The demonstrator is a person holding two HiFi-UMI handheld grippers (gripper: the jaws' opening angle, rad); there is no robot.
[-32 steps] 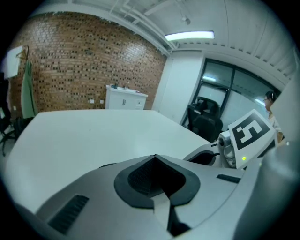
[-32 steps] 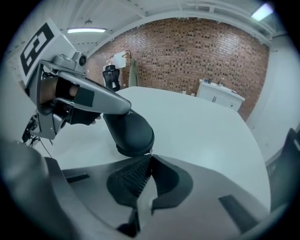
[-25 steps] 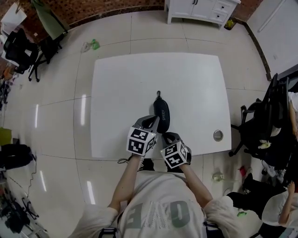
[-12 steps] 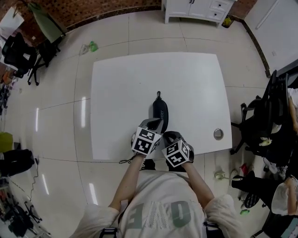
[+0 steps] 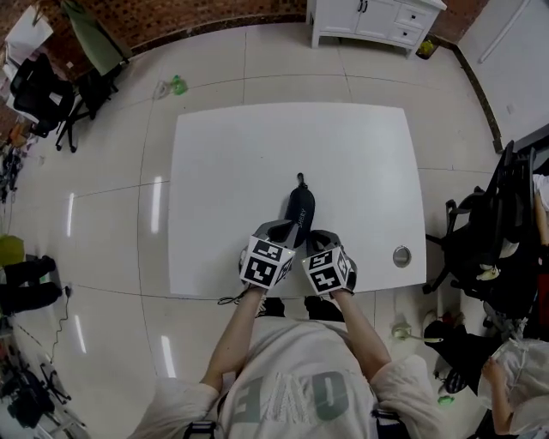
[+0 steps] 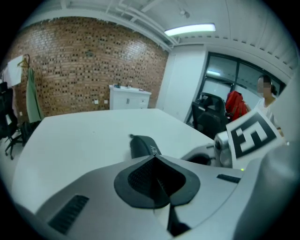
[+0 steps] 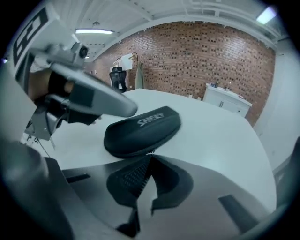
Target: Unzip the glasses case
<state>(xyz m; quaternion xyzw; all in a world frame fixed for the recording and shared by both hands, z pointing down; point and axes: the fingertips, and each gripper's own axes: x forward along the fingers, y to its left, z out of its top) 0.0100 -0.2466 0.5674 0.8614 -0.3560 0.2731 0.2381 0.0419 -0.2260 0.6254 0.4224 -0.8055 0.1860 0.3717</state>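
**Left gripper** (image 6: 154, 158): the jaws are fully together and the dark ribbed pads (image 6: 138, 178) meet at the tip. Nothing shows between them. The tip sits just short of the near end of the case (image 6: 143, 145). Whether it touches the case cannot be told.

**Right gripper** (image 7: 150, 157): the jaws are fully together, pad against pad. The tip lies right at the lower edge of the case's long side. Whether a zipper tab is pinched there cannot be told.

**Case:** one. It is black, oblong and closed, with white lettering "SHERY" on its top. It lies flat on the table (image 5: 223, 171), close to the front edge and slightly right of centre. Its long axis runs away from the person. A small loop (image 5: 299, 179) sticks out at the far end.

**Placement, head view:** both grippers sit side by side at the case's near end. The left one is at its left flank and the right one at its right flank.

**Counts:**
- Grippers: two.
- Marker cubes: two, one (image 5: 264, 262) on the left gripper and one (image 5: 327, 271) on the right.
- Table: one, white and rectangular.
- Grommet (image 5: 401, 255): one, round, set in the table near its right front corner, well apart from the case.
- Cabinet (image 5: 373, 17): one, white, at the brick wall beyond the table.
- Office chairs: at least two, both black. One (image 5: 39, 86) stands on the floor to the left and one (image 5: 480, 231) to the right.
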